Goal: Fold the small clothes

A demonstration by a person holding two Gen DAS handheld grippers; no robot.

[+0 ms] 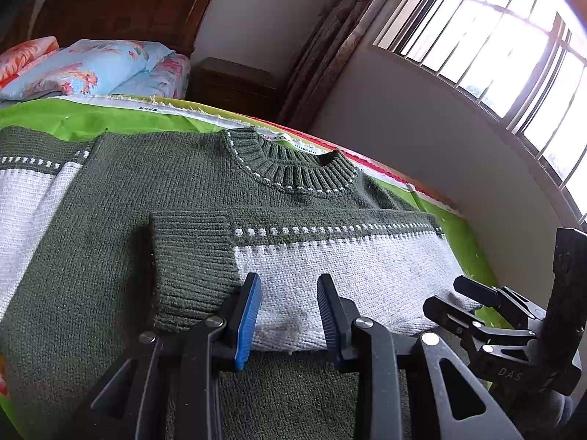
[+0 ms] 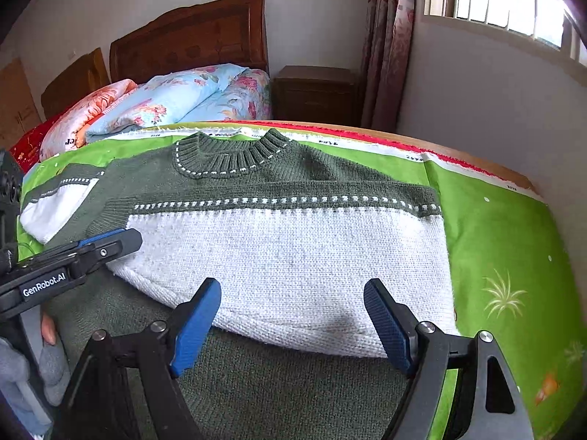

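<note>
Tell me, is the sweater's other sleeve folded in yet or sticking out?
Sticking out. The far sleeve lies spread sideways on the green sheet, while the near sleeve is already folded across the sweater.

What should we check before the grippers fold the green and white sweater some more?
1. Sweater lies flat on the green cloth: ok.
2. One sleeve is folded across the chest: ok.
3. Other sleeve is folded in: not ok, it lies out to the side.
4. Left gripper is free: ok, jaws are open with only a narrow gap, nothing pinched between them.
5. Right gripper is free: ok, jaws are wide open over the white sleeve, gripping nothing.
6. Collar is smooth and facing up: ok.
</note>
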